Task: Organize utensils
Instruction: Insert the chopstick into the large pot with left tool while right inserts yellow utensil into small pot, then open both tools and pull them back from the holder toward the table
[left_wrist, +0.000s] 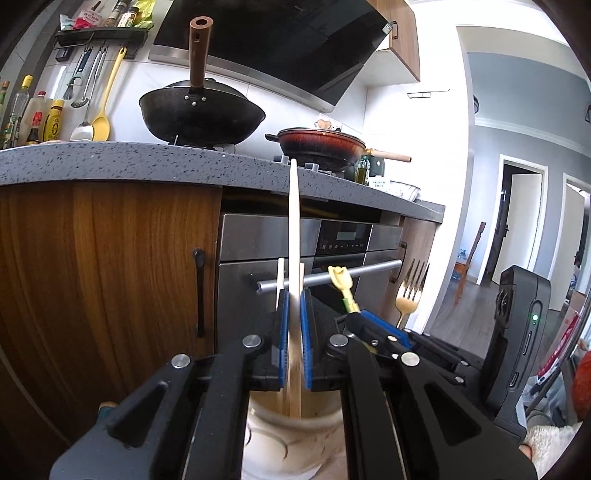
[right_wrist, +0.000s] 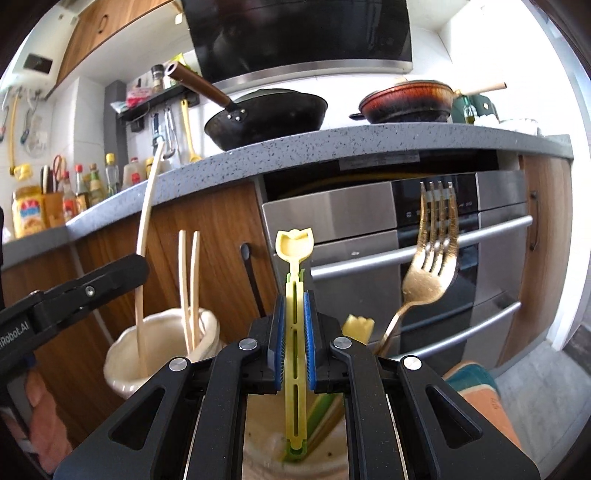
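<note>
From the left wrist: left gripper (left_wrist: 294, 328) clamped on a pale wooden spatula (left_wrist: 294, 236) standing upright in a cream ceramic holder (left_wrist: 291, 439), gold fork (left_wrist: 408, 295) off to the right; from the right wrist: right gripper (right_wrist: 295, 332) closed around a yellow slotted utensil (right_wrist: 295, 332) over a second holder (right_wrist: 258, 435), chopsticks (right_wrist: 189, 288) beside the spatula.

Black wok w/ brown handle (left_wrist: 201, 114) & red-brown pan (left_wrist: 321, 146) on grey speckled counter (left_wrist: 110, 160); steel oven (right_wrist: 369, 229) below.

A pale wooden spatula (left_wrist: 294, 229) stands upright in a cream holder (right_wrist: 125, 373), left of the yellow-green tongs (right_wrist: 295, 332) and gold fork (right_wrist: 430, 266).
</note>
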